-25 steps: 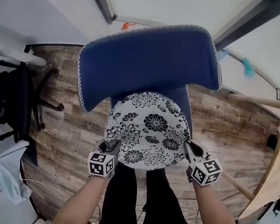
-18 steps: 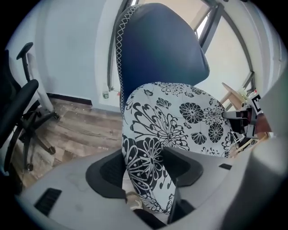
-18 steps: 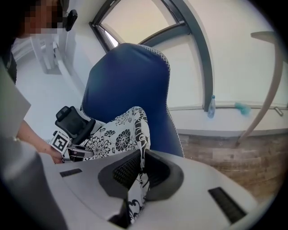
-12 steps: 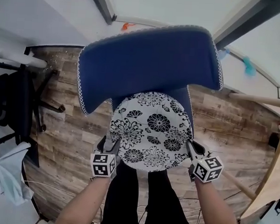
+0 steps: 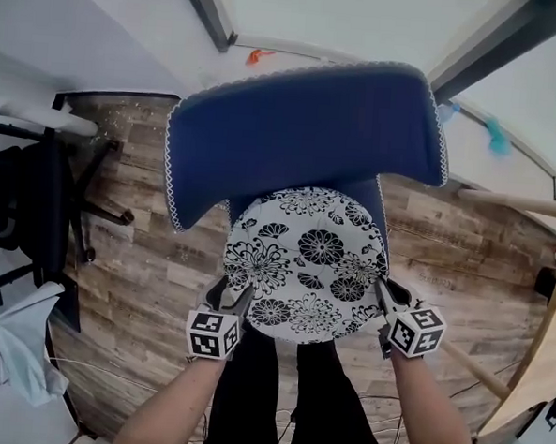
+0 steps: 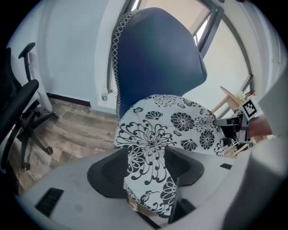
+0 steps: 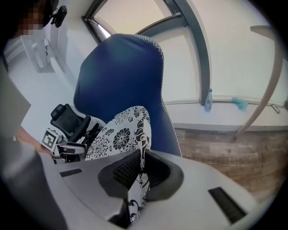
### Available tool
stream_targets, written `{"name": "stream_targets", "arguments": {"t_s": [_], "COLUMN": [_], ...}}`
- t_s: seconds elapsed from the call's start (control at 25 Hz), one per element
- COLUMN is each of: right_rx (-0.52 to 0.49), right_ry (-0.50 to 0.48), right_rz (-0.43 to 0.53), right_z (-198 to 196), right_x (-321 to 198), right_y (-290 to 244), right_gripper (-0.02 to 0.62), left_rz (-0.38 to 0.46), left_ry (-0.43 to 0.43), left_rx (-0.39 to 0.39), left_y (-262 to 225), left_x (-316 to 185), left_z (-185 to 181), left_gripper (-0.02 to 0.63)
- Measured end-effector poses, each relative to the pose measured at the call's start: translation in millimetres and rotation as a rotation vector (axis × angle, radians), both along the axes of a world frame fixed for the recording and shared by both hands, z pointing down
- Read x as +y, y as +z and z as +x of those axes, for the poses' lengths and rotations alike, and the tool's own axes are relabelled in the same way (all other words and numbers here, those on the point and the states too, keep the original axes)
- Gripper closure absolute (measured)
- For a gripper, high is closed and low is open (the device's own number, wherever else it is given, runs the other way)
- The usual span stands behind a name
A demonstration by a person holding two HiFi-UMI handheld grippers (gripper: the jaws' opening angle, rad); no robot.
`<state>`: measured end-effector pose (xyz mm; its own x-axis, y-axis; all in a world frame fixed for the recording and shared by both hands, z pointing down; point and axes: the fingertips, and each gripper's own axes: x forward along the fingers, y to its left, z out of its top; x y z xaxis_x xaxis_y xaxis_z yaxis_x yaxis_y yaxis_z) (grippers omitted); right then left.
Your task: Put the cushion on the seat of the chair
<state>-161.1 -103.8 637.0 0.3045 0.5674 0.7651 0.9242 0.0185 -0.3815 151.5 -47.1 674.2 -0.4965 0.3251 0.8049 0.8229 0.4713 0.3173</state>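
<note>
Tips both grippers down and forward, forearms side by side. Has just spread left gripper (image 6: pixel 146 170) jaws wide, with cushion (image 5: pixel 304 256) rim loose between. Pinches opposite rim tight in right gripper (image 7: pixel 140 173). Lies flat beyond the jaws on chair seat (image 5: pixel 380 202), pattern up, round, no clear long axis.

Cushion (image 5: pixel 304 263) over chair (image 5: pixel 303 124) seat, left gripper (image 5: pixel 234 303) at left edge, right gripper (image 5: pixel 386 294) opposite, office chair (image 5: pixel 36 192) leftward

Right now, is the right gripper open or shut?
Shut: the right gripper has its fingers pinched on the edge of the cushion.
</note>
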Motion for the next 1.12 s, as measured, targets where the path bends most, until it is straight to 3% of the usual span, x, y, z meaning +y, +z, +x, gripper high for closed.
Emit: {"name": "stream_targets", "arguments": {"t_s": [0.12,0.32,0.88,1.12], "right_rx": [-0.019,-0.041,-0.112,-0.171], "right_ry": [0.006,0.014,0.092,0.049], "right_rz": [0.006,0.031,0.046,0.076], "right_z": [-6,-10,-35,-41], "right_x": [1,0,0,-1], "right_y": [3,6,26,47], "right_gripper": [0.558,0.558,0.558,0.555], "left_rz": [-0.024,-0.05,-0.06,-0.058], "left_ry": [0.041,0.041,0.044,0.044], "left_rx": [-0.041,-0.074,-0.067,-0.066], "left_y": [-11,-22,-28,-29], "left_x": [-3,3,9,4], "left_z": [-20,-32,-28,-25], "left_gripper": [0.36,0.38,0.38,0.38]}}
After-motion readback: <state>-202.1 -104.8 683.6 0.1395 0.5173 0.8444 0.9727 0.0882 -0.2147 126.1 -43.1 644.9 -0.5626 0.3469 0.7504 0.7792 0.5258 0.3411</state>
